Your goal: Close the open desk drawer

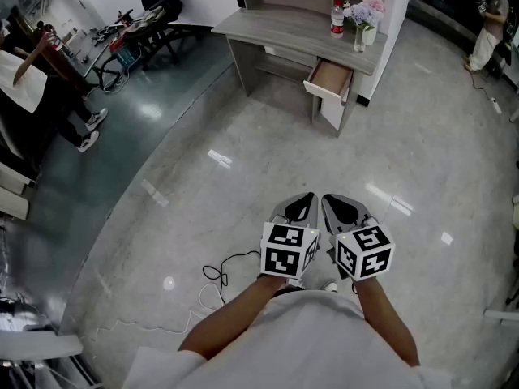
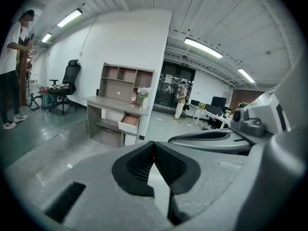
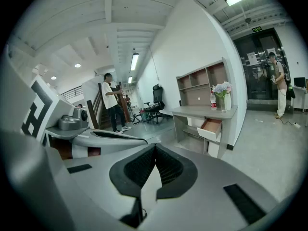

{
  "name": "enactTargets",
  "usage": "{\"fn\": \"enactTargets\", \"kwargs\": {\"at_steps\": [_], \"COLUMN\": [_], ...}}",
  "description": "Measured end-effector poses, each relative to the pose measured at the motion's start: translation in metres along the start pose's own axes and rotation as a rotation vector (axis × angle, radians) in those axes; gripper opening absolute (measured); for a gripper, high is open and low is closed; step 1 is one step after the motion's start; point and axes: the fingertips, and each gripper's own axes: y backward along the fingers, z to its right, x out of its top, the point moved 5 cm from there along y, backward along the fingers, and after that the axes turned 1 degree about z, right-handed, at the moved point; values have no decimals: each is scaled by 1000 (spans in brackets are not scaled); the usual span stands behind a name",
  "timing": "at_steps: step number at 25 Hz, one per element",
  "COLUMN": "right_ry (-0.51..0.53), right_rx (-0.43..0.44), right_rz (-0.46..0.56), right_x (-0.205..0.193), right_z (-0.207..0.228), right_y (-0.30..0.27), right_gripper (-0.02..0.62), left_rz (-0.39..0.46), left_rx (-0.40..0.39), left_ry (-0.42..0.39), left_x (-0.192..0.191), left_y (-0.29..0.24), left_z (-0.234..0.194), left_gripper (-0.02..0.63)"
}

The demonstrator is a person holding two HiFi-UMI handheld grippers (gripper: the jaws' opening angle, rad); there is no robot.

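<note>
While the drawer (image 1: 331, 78) stands open, left gripper (image 1: 309, 197) beside right gripper (image 1: 328, 198), fingers (image 2: 137, 167) together

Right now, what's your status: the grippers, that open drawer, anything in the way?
Left gripper and right gripper shut, empty. Drawer open, far ahead across the floor. Loose cable by the feet, left side.

A grey desk (image 1: 284, 24) carries a bottle (image 1: 337, 19) beside a flower vase (image 1: 360, 39).

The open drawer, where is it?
In the head view, the drawer sticks out at the right end of the desk, just below the bottle and flowers.
</note>
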Motion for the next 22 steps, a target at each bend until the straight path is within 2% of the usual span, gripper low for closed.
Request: {"fn": "enactTargets", "kwargs": {"at_steps": [6, 10, 15, 22], "right_ry": [-7, -2, 20, -5], "right_rx": [-4, 0, 11, 37], "right_rz": [-26, -54, -85, -95], "right_x": [0, 3, 6, 9], "right_z": [-10, -14, -21, -16], "right_y": [-14, -24, -39, -54], "right_gripper": [2, 2, 2, 2], "left_rz": [-41, -59, -59, -83], "left_rx": [-28, -38, -58, -74], "left_ry": [-15, 6, 26, 14], "left_x": [-3, -2, 1, 6], "left_y": [2, 4, 7, -4], "left_z": [-13, -24, -39, -53], "left_gripper": [2, 2, 2, 2]}}
